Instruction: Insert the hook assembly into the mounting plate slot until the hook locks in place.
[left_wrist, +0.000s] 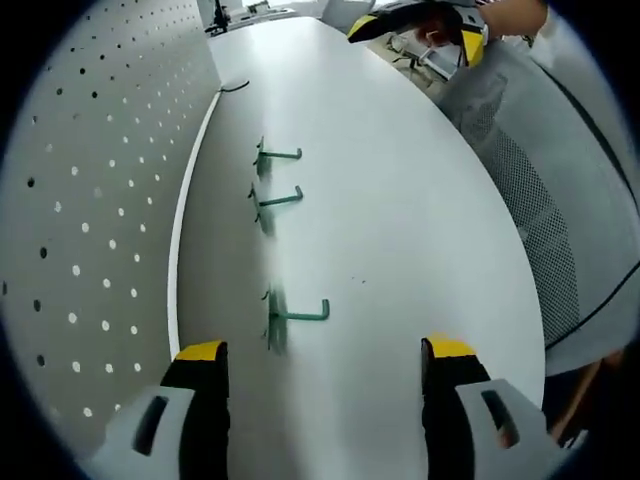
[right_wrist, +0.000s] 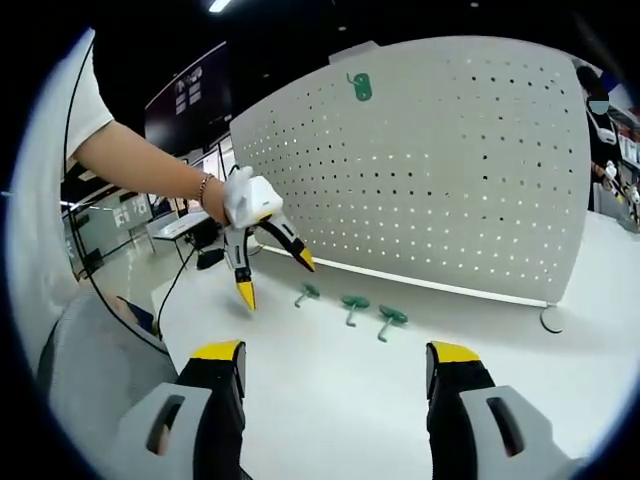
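Three green hooks lie on the white table (left_wrist: 400, 200) beside the perforated white mounting plate (left_wrist: 90, 200): the nearest hook (left_wrist: 296, 316), the middle one (left_wrist: 276, 200) and the far one (left_wrist: 278, 155). My left gripper (left_wrist: 325, 355) is open, just short of the nearest hook. In the right gripper view the plate (right_wrist: 420, 170) stands upright with one green hook (right_wrist: 360, 87) fixed near its top. The same three hooks (right_wrist: 354, 303) lie in front of it. A hand holds the left gripper (right_wrist: 276, 278) open above the table, left of them. My right gripper (right_wrist: 336, 352) is open and holds nothing.
The right gripper (left_wrist: 415, 35) shows at the table's far edge, held by a hand. A grey mesh chair back (left_wrist: 540, 200) stands along the table's right side. A small dark curved piece (right_wrist: 550, 320) lies at the plate's foot. A person (right_wrist: 600, 110) stands behind the plate.
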